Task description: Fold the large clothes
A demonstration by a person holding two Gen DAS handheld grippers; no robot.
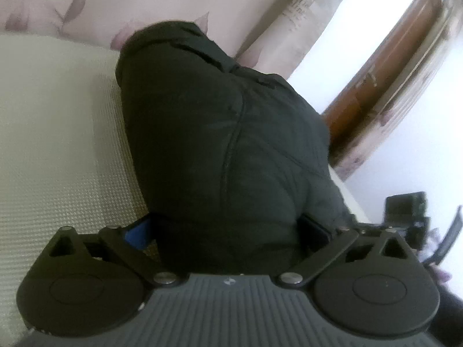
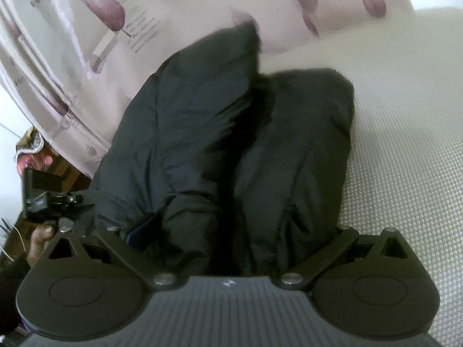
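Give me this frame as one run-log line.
stage: fold underway | item: black jacket on mattress | left gripper: jacket between fingers | right gripper: jacket between fingers | backdrop: floral bedding
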